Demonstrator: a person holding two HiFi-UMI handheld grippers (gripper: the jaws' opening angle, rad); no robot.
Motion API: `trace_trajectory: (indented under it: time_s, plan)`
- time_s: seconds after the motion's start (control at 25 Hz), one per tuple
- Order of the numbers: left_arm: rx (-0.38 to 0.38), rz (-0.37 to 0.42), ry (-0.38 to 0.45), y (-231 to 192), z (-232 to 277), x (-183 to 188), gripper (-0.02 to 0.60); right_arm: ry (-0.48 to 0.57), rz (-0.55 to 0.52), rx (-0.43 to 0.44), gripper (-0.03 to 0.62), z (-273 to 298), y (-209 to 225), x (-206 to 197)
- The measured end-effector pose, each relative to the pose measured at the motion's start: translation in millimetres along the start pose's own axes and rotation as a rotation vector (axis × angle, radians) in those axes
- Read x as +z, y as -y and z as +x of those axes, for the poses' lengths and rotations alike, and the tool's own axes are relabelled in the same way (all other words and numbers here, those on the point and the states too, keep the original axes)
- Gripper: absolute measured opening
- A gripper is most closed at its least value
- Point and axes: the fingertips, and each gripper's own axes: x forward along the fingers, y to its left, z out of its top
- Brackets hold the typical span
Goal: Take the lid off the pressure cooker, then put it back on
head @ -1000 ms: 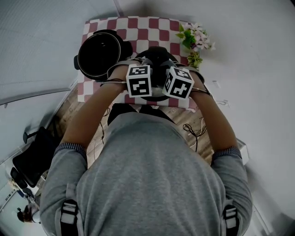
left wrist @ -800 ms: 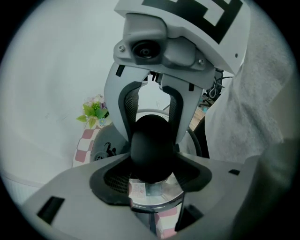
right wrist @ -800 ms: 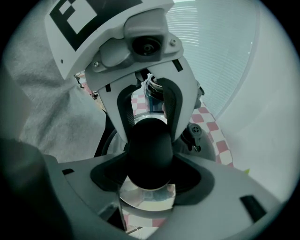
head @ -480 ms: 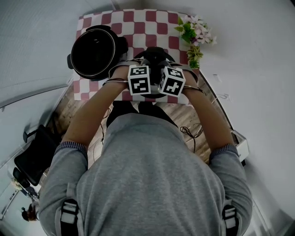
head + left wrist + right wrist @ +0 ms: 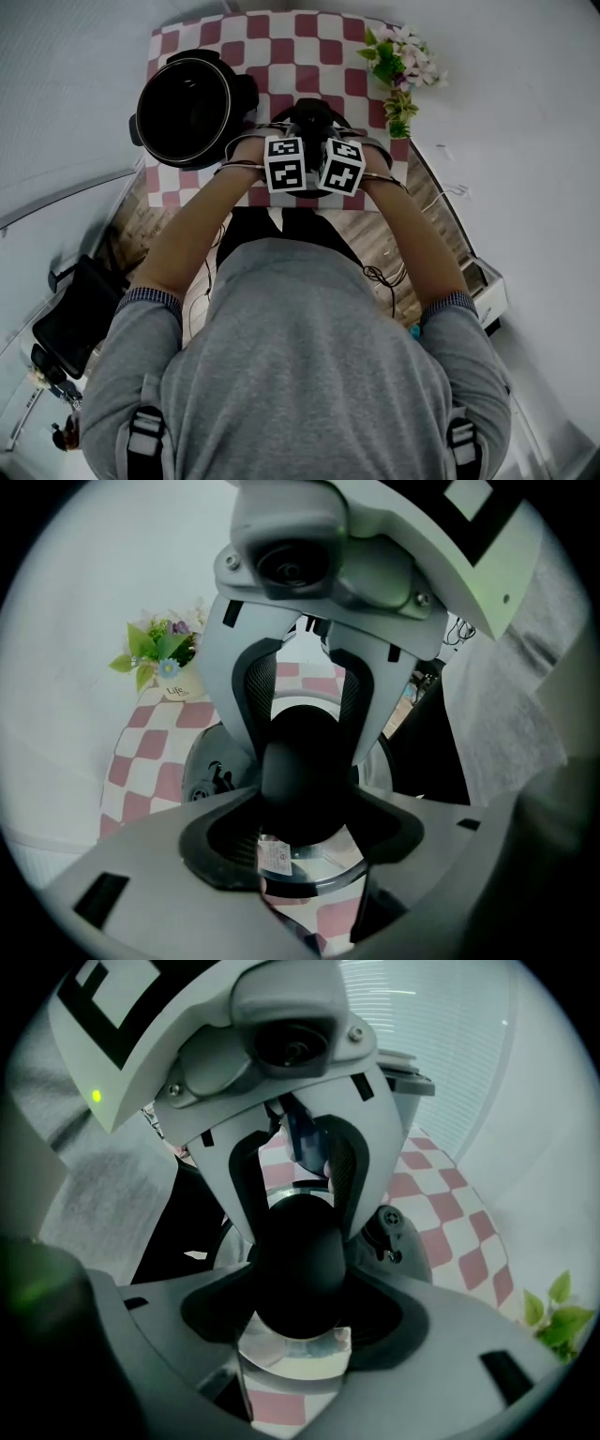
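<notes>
The pressure cooker pot stands open on the red-and-white checked cloth, its dark inside showing. To its right the lid is mostly hidden under both grippers. In the gripper views the lid's black handle sits between the two grippers, which face each other. My left gripper is shut on the handle from one side. My right gripper is shut on it from the other. The lid's shiny rim hangs low over the cloth; I cannot tell whether it touches.
A small pot of flowers stands at the cloth's right edge, close beside the lid. The table's front edge lies just under my wrists, with wooden floor and cables below. White walls surround the table.
Both grippers and the lid between them have sunk toward the cloth, staying to the right of the open pot. Their hold on the handle is unchanged.
</notes>
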Motion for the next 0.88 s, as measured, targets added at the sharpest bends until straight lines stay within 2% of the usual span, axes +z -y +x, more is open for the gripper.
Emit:
trace_trajectory:
  time_s: [0.4,0.68,0.88]
  plan:
    - [-0.003,-0.004,-0.001,0.5,33.5,-9.4,0.299,-0.025,0.002,0.003,0.293,27.9,-0.3,-15.5]
    - [0.015,-0.010,0.042,-0.5,35.3,-8.0,0.301,-0.027,-0.002,-0.007,0.298,29.7,1.2,-16.8]
    - [0.074,-0.043,0.084,-4.7,23.0,-6.7,0.319,0.006,0.020,-0.028,0.337,21.4,5.4,-13.0]
